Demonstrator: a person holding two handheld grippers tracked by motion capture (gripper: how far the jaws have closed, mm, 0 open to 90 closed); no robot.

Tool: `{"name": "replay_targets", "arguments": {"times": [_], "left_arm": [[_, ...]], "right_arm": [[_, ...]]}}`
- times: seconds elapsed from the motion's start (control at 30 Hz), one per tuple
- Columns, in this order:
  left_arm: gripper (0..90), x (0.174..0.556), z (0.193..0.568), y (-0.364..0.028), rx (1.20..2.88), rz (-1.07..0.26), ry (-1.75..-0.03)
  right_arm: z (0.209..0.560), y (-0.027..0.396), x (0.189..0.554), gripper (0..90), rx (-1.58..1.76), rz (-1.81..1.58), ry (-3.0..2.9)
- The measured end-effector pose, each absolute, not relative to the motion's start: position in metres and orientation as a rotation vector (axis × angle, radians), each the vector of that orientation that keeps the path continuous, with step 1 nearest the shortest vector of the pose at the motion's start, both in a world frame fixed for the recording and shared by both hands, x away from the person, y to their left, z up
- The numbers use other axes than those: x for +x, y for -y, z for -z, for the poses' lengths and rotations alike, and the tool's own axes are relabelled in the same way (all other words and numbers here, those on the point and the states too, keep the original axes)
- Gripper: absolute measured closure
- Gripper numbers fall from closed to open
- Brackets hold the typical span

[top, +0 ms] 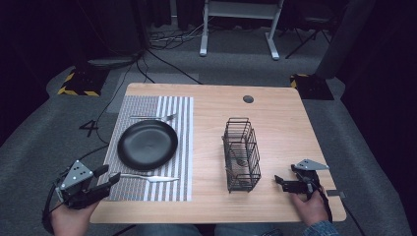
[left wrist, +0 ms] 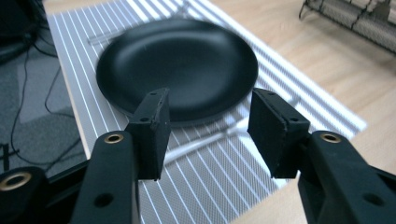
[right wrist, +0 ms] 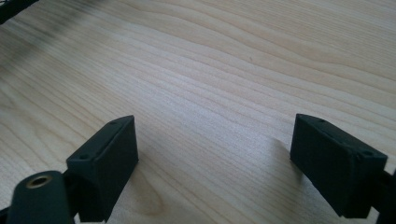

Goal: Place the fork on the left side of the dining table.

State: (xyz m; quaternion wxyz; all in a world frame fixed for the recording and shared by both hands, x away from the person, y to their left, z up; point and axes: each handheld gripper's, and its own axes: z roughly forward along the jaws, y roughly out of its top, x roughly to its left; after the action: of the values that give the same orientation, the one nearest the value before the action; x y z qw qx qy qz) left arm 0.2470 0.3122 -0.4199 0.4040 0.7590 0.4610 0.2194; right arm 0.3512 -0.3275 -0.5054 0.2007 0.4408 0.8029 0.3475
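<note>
A black plate (top: 147, 144) lies on a grey striped placemat (top: 174, 110) at the table's left. A pale knife (top: 150, 177) rests on the mat in front of the plate, and a fork (top: 153, 117) lies behind it. My left gripper (top: 109, 174) hovers at the mat's near left corner, open, with its jaws aimed at the knife's handle end. In the left gripper view the knife (left wrist: 205, 140) lies on the mat beyond the open left gripper (left wrist: 208, 130), and the plate (left wrist: 177, 65) is farther off. My right gripper (top: 286, 175) rests low and open over bare wood (right wrist: 215, 70), holding nothing.
A black wire basket (top: 241, 155) stands upright in the middle of the table (top: 275, 113), left of my right gripper, with something small inside. A round cable hole (top: 248, 99) sits near the far edge. Cables and desk legs lie on the floor beyond.
</note>
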Motion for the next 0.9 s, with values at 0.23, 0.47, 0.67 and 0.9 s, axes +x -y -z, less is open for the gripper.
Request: {"name": "replay_targets", "arguments": {"times": [0.23,0.47,0.67,0.9], "left_arm": [[47.3,0.241,0.447,-0.314,1.942,-0.491,-1.193],[45.2,0.244,0.464,-0.310,1.995,-0.457,-1.207],[44.0,0.245,0.474,-0.306,2.040,-0.400,-1.209],[40.5,0.246,0.485,-0.301,2.103,-0.349,-1.216]], "right_arm": [[0.505,0.328,0.351,15.0,1.232,-0.971,-2.243],[0.505,0.328,0.351,15.0,1.232,-0.971,-2.243],[0.505,0.328,0.351,15.0,1.231,-0.971,-2.243],[0.505,0.328,0.351,15.1,1.232,-0.971,-2.243]]}}
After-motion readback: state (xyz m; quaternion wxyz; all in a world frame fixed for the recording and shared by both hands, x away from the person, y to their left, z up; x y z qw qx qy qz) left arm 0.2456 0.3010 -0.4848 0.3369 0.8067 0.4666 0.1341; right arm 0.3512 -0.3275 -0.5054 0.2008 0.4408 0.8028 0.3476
